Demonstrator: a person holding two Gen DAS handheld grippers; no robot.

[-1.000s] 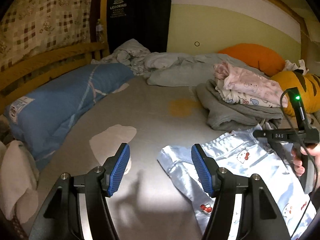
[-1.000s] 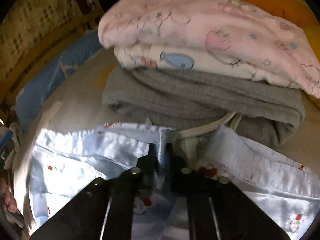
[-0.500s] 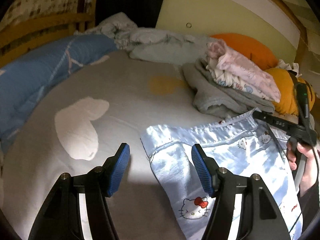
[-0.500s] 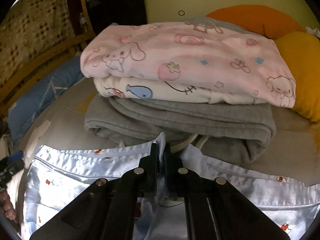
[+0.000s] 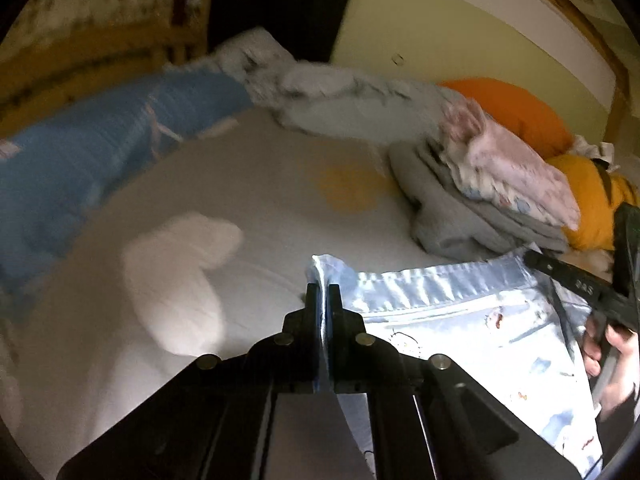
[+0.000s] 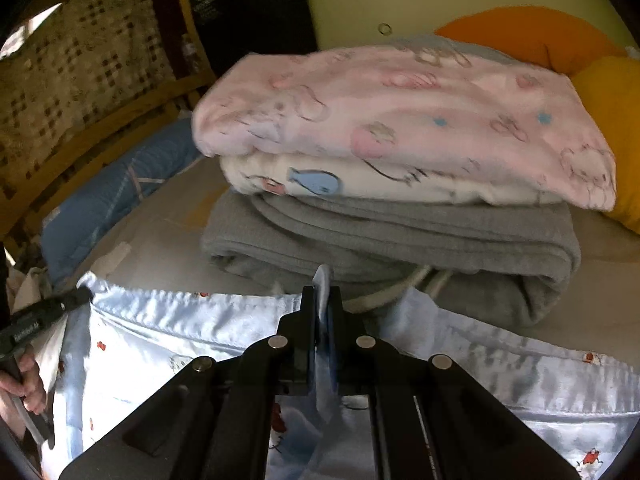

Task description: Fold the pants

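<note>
Light blue satin pants with a small cartoon print lie spread on the grey bed sheet. My left gripper is closing on the left corner of their waistband, with the fabric pinched between its pads. My right gripper is shut on a raised fold of the same pants at the waistband edge, just in front of the clothes stack. A hand holds the right gripper's handle at the right edge of the left wrist view.
A stack of folded clothes, grey under white under pink, sits just behind the pants. Orange pillow and a yellow plush lie at the back right. Blue quilt and wooden rail run along the left, crumpled bedding at the back.
My left gripper moved forward and right to the pants' waistband corner and went from wide open to shut on it. The right gripper kept its grip and stayed about where it was.
</note>
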